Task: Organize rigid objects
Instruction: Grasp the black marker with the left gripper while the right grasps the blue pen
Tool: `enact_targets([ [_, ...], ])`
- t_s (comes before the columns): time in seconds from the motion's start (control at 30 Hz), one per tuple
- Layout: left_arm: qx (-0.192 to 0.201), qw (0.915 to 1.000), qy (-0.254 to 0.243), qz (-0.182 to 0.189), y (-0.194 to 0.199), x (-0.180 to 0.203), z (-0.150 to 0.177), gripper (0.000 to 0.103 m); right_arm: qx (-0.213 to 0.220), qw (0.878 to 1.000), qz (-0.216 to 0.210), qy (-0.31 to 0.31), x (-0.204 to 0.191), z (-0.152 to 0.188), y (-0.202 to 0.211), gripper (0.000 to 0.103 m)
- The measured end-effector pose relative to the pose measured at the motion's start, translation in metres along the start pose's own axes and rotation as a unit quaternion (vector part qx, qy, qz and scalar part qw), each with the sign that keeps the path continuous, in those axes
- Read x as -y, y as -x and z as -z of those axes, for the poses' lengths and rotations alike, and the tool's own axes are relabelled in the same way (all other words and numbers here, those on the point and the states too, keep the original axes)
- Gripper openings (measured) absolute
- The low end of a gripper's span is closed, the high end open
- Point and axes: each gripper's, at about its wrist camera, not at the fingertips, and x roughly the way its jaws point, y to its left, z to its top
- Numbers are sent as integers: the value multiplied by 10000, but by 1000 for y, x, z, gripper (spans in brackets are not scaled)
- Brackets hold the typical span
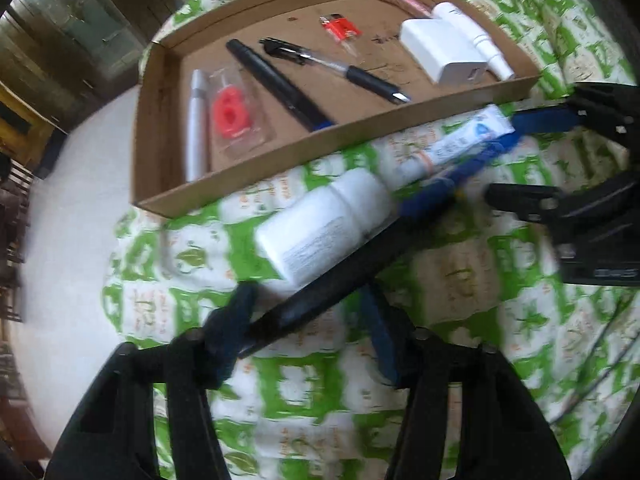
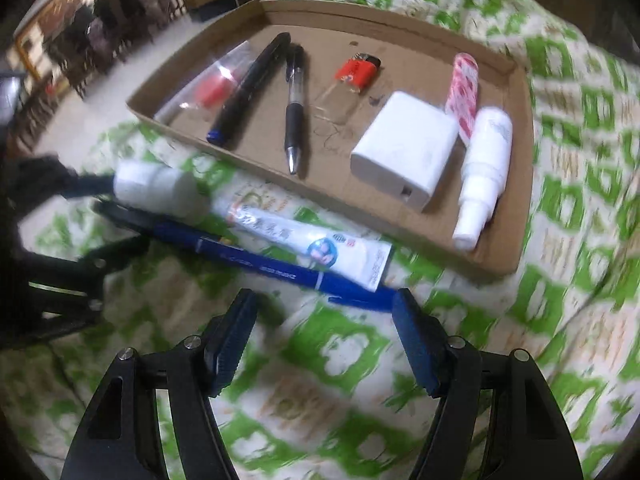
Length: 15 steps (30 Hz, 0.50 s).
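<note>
A long blue-and-black pen [image 1: 320, 304] [image 2: 256, 258] lies on the green-and-white cloth in front of a cardboard tray [image 1: 156, 120] [image 2: 516, 200]. My left gripper [image 1: 308, 320] is open, its fingers on either side of the pen's near end. A white bottle [image 1: 324, 224] [image 2: 156, 192] and a toothpaste tube [image 1: 452, 144] [image 2: 316, 244] lie against the pen. My right gripper [image 2: 324, 328] [image 1: 496, 168] is open and empty, just short of the pen's other end.
The tray holds a silver pen [image 1: 198, 128], a red item in a clear packet [image 1: 232, 114], a black marker [image 2: 252, 84], a black-grip pen [image 2: 294, 108], a red packet [image 2: 358, 72], a white charger [image 2: 404, 148], a white spray bottle [image 2: 482, 172] and a pink tube [image 2: 462, 92]. Pale floor lies off the cloth to the left.
</note>
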Motion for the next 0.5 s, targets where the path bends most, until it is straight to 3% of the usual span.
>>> enact_targets([
  [0.07, -99, 9999, -92, 97, 2, 8, -2, 33, -42, 9999, 107, 93, -2, -1, -3, 61],
  [0.13, -209, 9990, -246, 314, 5, 19, 4, 22, -31, 9998, 164, 132, -3, -1, -2, 49],
  [0.23, -416, 9952, -478, 750, 12, 39, 19, 13, -46, 9999, 40, 94, -1, 0, 3, 35],
  [0.3, -509, 9927, -588, 926, 14, 47, 26, 13, -87, 9998, -170, -2, 2, 2, 8, 32],
  [0.4, -526, 9916, -605, 1017, 16, 53, 32, 13, -188, 9961, -827, -254, 12, 5, 13, 32],
  [0.5, -520, 9926, -330, 1051, 13, 50, 28, 13, -120, 9962, -832, -229, 11, 4, 15, 32],
])
